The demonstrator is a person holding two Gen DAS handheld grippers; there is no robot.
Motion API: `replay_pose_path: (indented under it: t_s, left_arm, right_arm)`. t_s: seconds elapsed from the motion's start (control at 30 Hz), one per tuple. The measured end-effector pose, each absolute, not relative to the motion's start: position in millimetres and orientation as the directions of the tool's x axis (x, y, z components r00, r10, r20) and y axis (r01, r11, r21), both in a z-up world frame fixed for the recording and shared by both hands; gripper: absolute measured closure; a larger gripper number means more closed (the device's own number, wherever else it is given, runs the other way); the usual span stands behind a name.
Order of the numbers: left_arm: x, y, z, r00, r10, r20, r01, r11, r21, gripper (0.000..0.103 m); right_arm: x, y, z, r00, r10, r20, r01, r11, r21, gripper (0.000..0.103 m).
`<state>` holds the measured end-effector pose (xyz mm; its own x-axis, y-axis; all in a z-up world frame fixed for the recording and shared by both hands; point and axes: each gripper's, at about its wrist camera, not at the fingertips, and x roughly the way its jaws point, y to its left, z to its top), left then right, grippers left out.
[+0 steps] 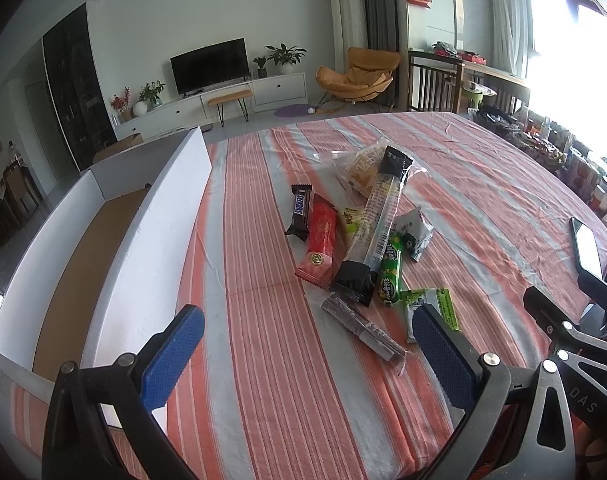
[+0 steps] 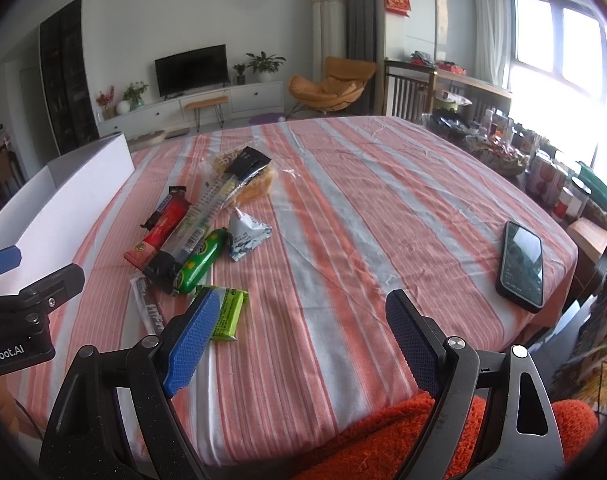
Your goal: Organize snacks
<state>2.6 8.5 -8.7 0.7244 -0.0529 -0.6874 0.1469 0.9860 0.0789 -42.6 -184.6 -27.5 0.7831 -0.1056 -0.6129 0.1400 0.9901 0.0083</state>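
Snacks in mixed wrappers [image 1: 359, 236] lie heaped mid-frame on your striped cloth; white cardboard box [image 1: 83, 240] at left looks empty. Both claws, left gripper [image 1: 311, 356] and right gripper [image 2: 299, 340], gape, holding nothing; sorting all ahead.

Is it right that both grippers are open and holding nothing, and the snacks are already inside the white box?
Not quite. The snacks are not in the white box; its brown bottom shows bare in the left wrist view. The snack pile lies on the striped tablecloth beside the box. The rest holds: the left gripper and right gripper are both open and hold nothing.
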Motion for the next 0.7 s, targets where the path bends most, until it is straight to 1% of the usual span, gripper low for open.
replay_pose_path:
  t_s: [0.7]
  left_arm:
    - [3.7,11.4,-9.0,0.718,-0.059,-0.694,0.137,0.989,0.057,0.0]
  right_arm:
    - [-41.9,-185.2,-28.3,0.783,-0.103,-0.614,0.139,0.99,0.012,0.016]
